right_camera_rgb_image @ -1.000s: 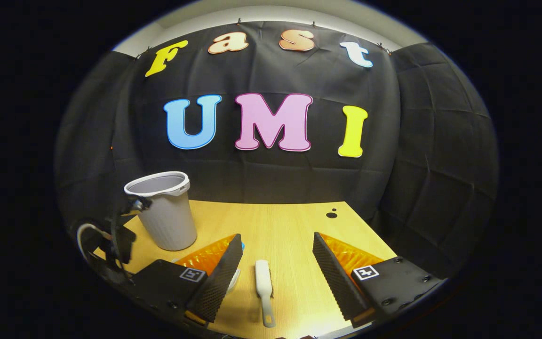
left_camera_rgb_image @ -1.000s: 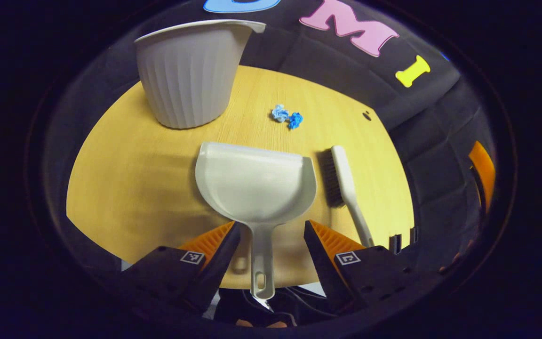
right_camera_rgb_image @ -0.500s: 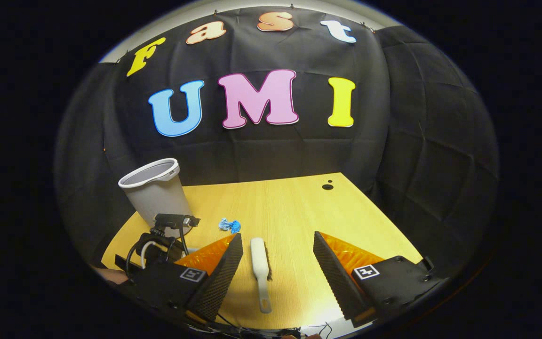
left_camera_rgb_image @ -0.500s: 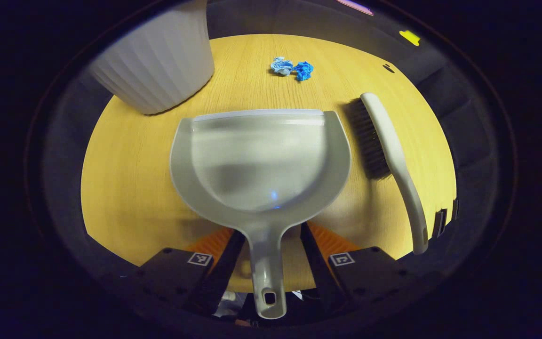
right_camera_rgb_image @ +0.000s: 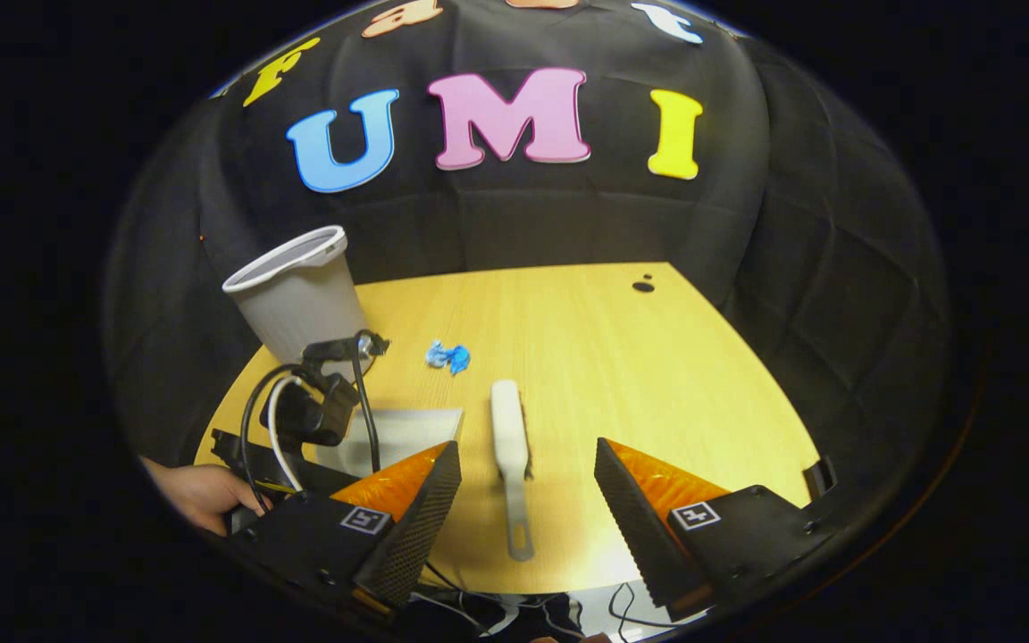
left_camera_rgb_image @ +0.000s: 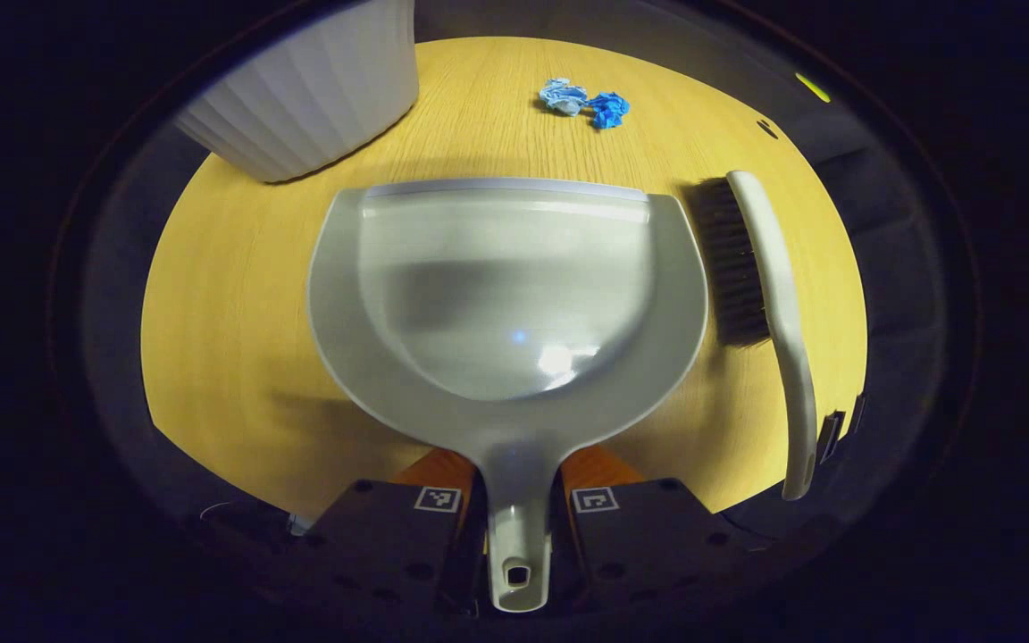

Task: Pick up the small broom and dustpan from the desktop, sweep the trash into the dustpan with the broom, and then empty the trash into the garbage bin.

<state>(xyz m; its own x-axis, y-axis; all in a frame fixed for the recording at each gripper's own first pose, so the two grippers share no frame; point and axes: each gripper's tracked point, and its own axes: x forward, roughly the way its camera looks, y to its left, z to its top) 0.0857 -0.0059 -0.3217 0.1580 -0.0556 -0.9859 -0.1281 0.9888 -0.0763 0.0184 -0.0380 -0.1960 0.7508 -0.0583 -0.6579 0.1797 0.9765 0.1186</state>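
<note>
The wooden desktop [left_camera_rgb_image: 238, 295] carries everything, its pale yellow grain running away toward the black cloth wall [right_camera_rgb_image: 836, 268]. The garbage bin [left_camera_rgb_image: 309, 89] stands at the far left of it in the left gripper view, a grey-white tub with vertical ribs down its side; in the right gripper view it is upright, tapering toward the base, with a lighter rim around its open mouth. The dustpan [left_camera_rgb_image: 506, 295] lies flat just in front of the bin, a pale grey scoop with a rounded back, a straight front lip pointing at the trash, and a glossy hollow that catches a spot of light. Its short handle, pierced by a hang hole near the end, runs back between the fingers of the left gripper [left_camera_rgb_image: 517, 513], which sit pressed against both sides of it, pinching it. The small broom [left_camera_rgb_image: 769, 295] lies just beside the dustpan's right edge, apart from it: a slim cream back curving into a narrow handle, with dark bristles facing the pan. The right gripper [right_camera_rgb_image: 528, 500] hovers above the broom's handle end with its fingers spread wide, touching nothing. The trash [left_camera_rgb_image: 586, 98], two crumpled blue scraps touching each other, sits beyond the dustpan's lip, near the bin.
</note>
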